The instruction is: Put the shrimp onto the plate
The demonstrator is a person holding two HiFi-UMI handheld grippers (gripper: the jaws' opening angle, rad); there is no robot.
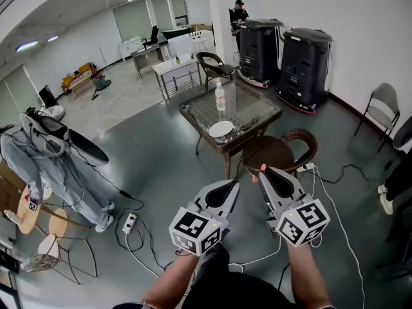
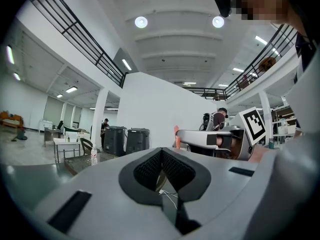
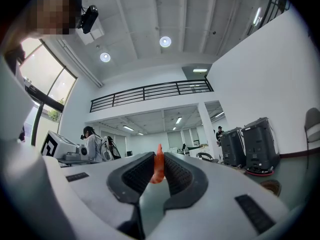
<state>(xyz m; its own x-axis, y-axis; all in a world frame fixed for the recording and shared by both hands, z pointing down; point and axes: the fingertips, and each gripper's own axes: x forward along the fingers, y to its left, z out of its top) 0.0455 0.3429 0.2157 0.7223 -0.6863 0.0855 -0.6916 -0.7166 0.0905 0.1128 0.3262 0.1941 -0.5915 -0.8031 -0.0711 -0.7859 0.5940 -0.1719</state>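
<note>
While you are looking down across the grey floor (image 1: 161,159), a grey jacket (image 1: 38,153) is hanging on a rack at far left, and a white power strip (image 1: 129,222) is lying on the floor nearer to you. Your left hand-held gripper (image 1: 226,188) is pointing forward and slightly to the right. Seen from its own camera, the left hand-held gripper (image 2: 161,154) is pressing its jaws together at the tips and is gripping nothing.

Beyond it, well apart from both grippers, a glass-topped table (image 1: 257,111) is carrying a white plate (image 1: 221,129) near its closest edge. A clear bottle (image 1: 220,97) is standing upright behind the plate.

Your right hand-held gripper (image 1: 265,174) is pointing forward just beside the left one and is clenching the shrimp (image 1: 262,167) at its tips. In the right gripper view, the right hand-held gripper (image 3: 158,160) is squeezing the orange shrimp (image 3: 158,168) upright between its two ribbed pads, and the shrimp's narrow end is sticking up above them. The shrimp is hanging in the air on your side of a brown wicker chair (image 1: 283,150), which is standing just beside the table's near side.

Further right, two black machines (image 1: 304,60) are standing along the white wall, and cables (image 1: 347,172) are trailing over the floor.
</note>
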